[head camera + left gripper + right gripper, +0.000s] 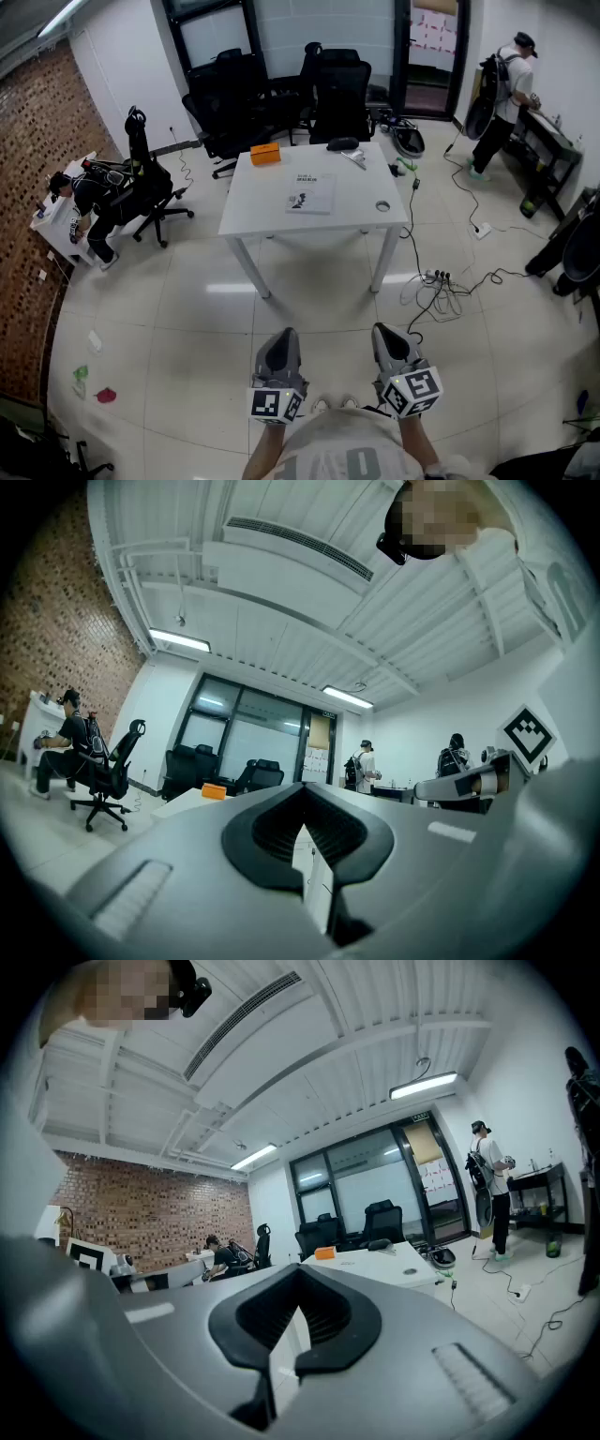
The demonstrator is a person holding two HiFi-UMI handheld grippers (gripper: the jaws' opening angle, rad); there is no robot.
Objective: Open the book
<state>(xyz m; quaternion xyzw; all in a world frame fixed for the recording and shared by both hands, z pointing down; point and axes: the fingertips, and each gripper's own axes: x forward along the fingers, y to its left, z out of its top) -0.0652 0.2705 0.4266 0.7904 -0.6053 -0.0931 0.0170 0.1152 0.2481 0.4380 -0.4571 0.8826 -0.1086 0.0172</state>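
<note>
Book (310, 193) lies shut near the middle of the bench (265, 214); left gripper (278, 349) and right gripper (391, 343), pressed together and empty, hang well short of the bench (likely carried level for the approach)

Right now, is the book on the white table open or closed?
Closed. The book lies flat on the table with its cover facing up and no pages spread.

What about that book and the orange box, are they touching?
Apart. The head view shows bare white table between the orange box and the book.
</note>
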